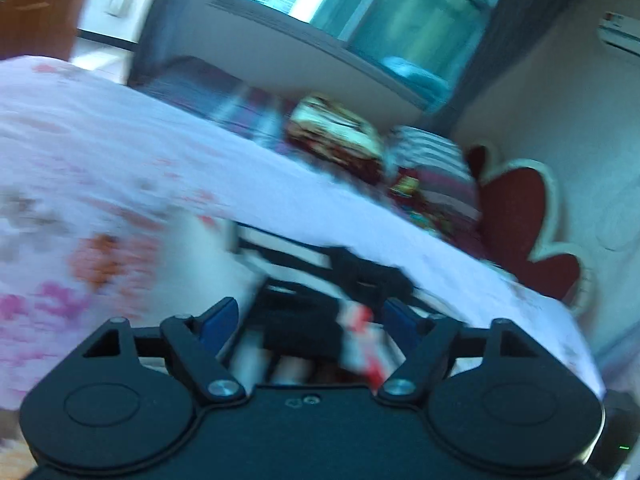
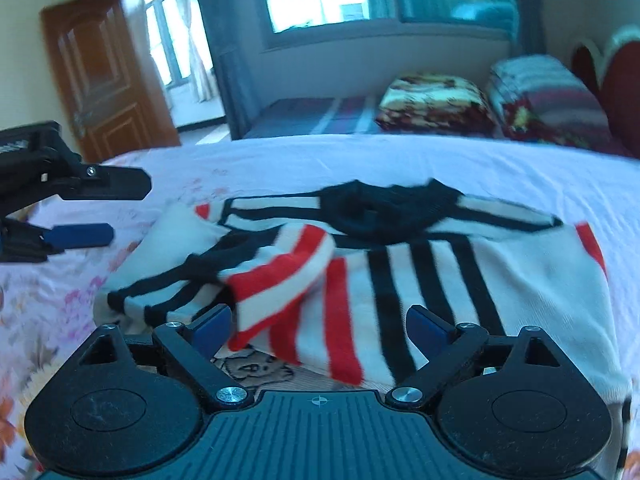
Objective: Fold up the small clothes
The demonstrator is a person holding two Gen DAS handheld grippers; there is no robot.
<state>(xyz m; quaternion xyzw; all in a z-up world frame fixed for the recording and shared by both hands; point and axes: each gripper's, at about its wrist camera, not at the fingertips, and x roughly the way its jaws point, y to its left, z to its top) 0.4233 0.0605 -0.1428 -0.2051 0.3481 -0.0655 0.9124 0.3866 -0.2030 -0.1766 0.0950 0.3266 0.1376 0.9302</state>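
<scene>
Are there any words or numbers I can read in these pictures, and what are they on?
No words or numbers can be read here.
The air conditioner on the wall has a small red mark, too blurred to read.
The left gripper shows faint pale marks on its black body, too blurred to read.
The fabric under the striped sweater has a drawn animal, a picture and not writing.

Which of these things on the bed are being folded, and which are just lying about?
In the job: striped sweater, one sleeve folded across it; left gripper and right gripper, both open.

Lying about: two folded blankets, red headboard, floral bedsheet.
</scene>
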